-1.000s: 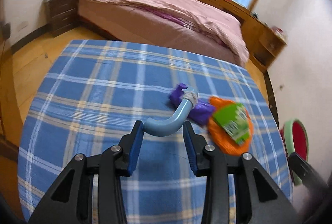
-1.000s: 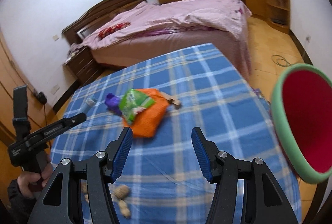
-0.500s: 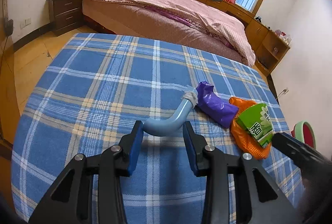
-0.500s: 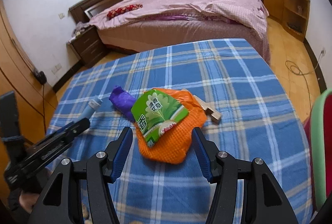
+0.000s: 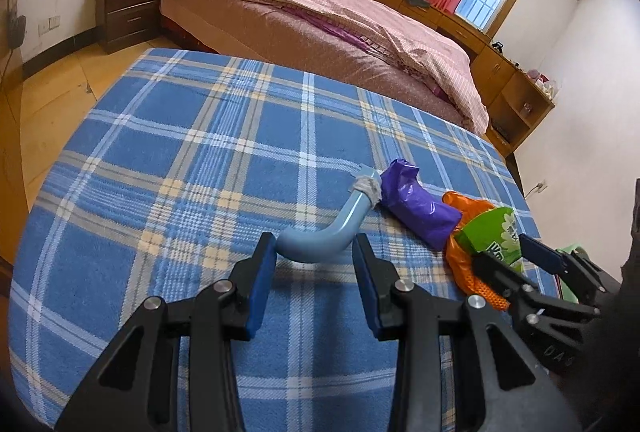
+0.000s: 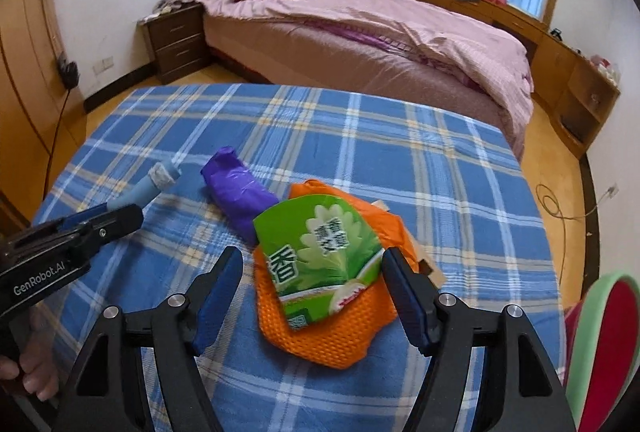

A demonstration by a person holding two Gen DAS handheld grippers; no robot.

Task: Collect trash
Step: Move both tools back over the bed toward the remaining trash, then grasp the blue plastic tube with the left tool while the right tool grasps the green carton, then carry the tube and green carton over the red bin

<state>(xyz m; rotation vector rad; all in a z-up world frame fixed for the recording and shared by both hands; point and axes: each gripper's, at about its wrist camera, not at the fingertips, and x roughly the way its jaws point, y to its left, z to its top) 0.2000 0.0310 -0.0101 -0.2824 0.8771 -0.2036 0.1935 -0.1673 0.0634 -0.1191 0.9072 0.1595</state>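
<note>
My left gripper is shut on a bent light-blue tube, held just above the blue plaid tablecloth; the tube also shows in the right wrist view. A purple bag lies beside the tube's far end. A green snack packet lies on an orange mesh bag. My right gripper is open, its fingers either side of the green packet and orange bag. These also show in the left wrist view: purple bag, green packet.
A green-rimmed red bin stands off the table's right edge. A wooden piece peeks out behind the orange bag. A bed and nightstand stand beyond the table. A cable lies on the floor.
My right gripper has moved forward and down until its open fingers straddle the green packet and orange bag. My left gripper still holds the blue tube, its view shifted a little.
</note>
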